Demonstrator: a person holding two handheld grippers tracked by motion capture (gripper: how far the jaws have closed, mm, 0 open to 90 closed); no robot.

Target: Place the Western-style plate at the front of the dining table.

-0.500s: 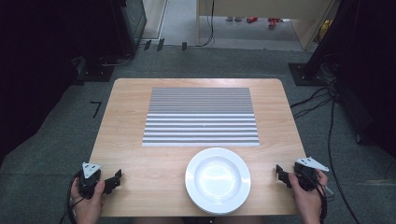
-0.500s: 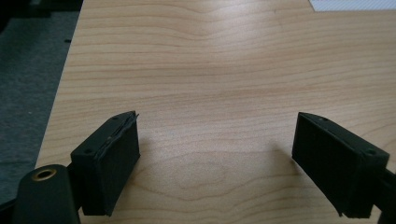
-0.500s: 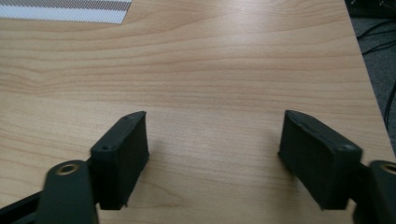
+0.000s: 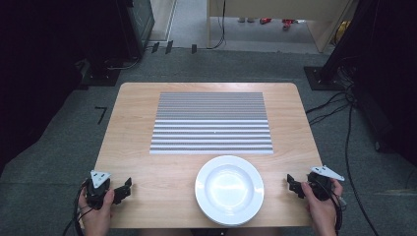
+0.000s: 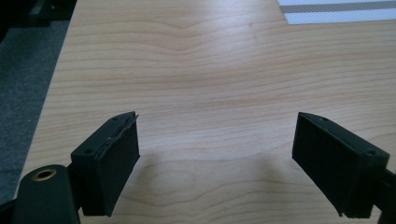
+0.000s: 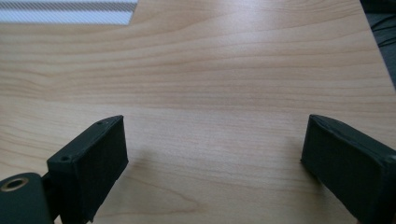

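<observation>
A white plate [image 4: 229, 189] sits near the front edge of the wooden table [image 4: 133, 132], just in front of a grey-and-white striped mat [image 4: 211, 123]. My left gripper [image 4: 125, 189] rests at the front left corner, held by a hand, jaws wide open over bare wood [image 5: 215, 154]. My right gripper [image 4: 292, 186] rests at the front right, to the right of the plate, also open with nothing between its jaws [image 6: 215, 158]. A corner of the striped mat [image 5: 336, 11] shows at the top of the left gripper view, and the mat [image 6: 65, 14] again in the right gripper view.
Grey carpet [image 4: 54, 147] surrounds the table. Cables [image 4: 344, 113] trail on the floor to the right, and dark equipment stands [image 4: 123, 44] are at the back left.
</observation>
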